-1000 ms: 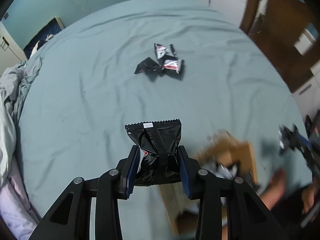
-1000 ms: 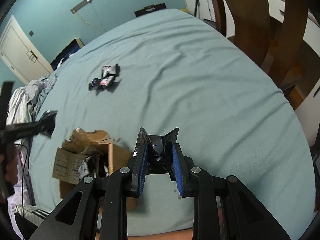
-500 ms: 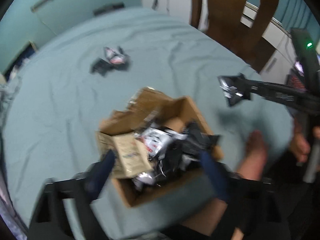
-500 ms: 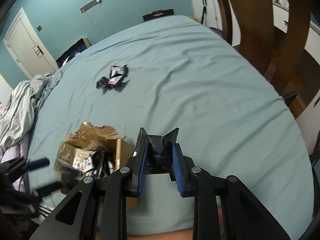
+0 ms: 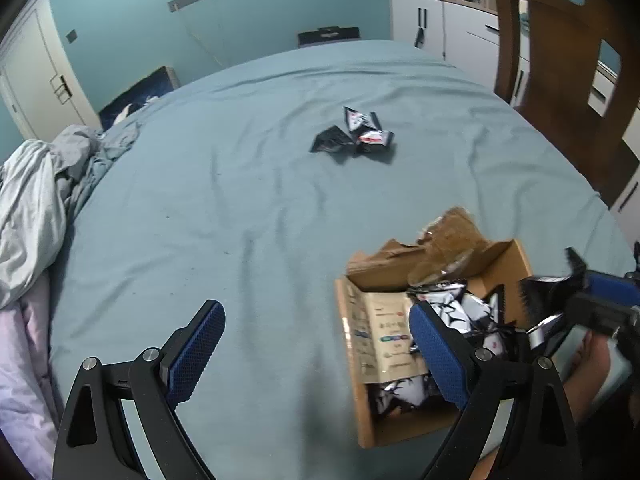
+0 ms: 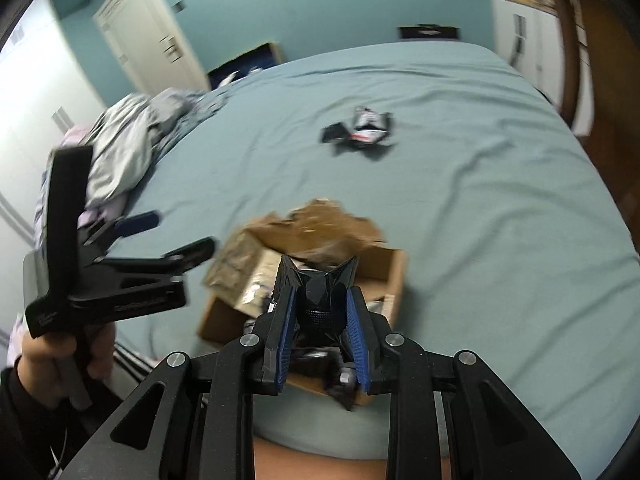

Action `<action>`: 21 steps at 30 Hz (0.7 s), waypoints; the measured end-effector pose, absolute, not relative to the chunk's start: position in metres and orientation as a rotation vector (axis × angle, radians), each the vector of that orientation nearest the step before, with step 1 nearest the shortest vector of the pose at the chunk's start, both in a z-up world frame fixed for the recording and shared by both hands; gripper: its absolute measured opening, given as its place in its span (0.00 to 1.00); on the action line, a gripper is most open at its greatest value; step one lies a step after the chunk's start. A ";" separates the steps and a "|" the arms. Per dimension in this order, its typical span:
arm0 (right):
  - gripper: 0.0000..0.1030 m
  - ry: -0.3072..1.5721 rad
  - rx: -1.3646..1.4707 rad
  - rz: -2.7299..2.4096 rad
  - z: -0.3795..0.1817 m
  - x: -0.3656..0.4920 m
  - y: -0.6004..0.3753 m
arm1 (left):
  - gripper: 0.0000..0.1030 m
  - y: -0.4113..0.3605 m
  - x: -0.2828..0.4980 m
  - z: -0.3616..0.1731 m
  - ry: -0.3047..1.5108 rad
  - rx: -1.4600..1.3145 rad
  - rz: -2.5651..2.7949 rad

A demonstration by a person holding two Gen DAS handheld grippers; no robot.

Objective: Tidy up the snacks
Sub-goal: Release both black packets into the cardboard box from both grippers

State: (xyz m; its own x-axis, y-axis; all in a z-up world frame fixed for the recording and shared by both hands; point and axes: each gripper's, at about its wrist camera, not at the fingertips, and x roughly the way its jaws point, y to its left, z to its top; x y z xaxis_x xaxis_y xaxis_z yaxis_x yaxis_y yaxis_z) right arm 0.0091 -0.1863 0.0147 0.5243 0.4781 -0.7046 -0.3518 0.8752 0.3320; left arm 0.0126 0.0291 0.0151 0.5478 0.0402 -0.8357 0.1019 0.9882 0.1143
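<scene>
An open cardboard box (image 5: 512, 256) holding several black-and-white snack packets sits on the teal bed near its front edge; it also shows in the right wrist view (image 6: 394, 276). My left gripper (image 5: 316, 344) is open and empty, just left of the box. My right gripper (image 6: 320, 304) is shut on a black snack packet (image 6: 320, 292) and holds it over the box; it shows in the left wrist view (image 5: 560, 292) at the box's right side. A small pile of black snack packets (image 5: 356, 138) lies mid-bed, also in the right wrist view (image 6: 360, 130).
Crumpled grey bedding (image 5: 36, 192) lies at the bed's left edge. A wooden chair (image 5: 560, 60) stands at the right, white cabinets (image 5: 448, 36) behind it. A white door (image 6: 148, 40) is at the far left. My bare leg (image 5: 588, 372) is by the box.
My left gripper let go of its black packet into the box, opened and drew back to the left. My right gripper moved left with its packet to above the box.
</scene>
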 end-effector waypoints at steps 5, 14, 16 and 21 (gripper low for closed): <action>0.53 0.876 0.254 0.592 0.016 0.010 -0.195 | 0.92 0.018 0.014 0.006 1.014 0.226 -0.022; 0.75 0.888 0.338 0.305 0.003 0.014 -0.241 | 0.92 0.018 0.013 0.002 1.042 0.229 -0.018; 0.75 0.906 0.341 0.281 0.000 0.015 -0.244 | 0.92 0.019 0.012 0.001 1.047 0.227 -0.015; 0.75 0.933 0.314 0.267 -0.001 0.019 -0.238 | 0.92 0.022 0.011 0.002 1.054 0.208 -0.010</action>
State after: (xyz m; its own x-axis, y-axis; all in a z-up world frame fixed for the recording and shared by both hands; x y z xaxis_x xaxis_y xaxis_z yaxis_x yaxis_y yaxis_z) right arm 0.0187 -0.2381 -0.0013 0.5682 0.3577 -0.7411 -0.0889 0.9220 0.3768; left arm 0.0115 0.0222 0.0019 0.4955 0.0917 -0.8638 0.1075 0.9803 0.1658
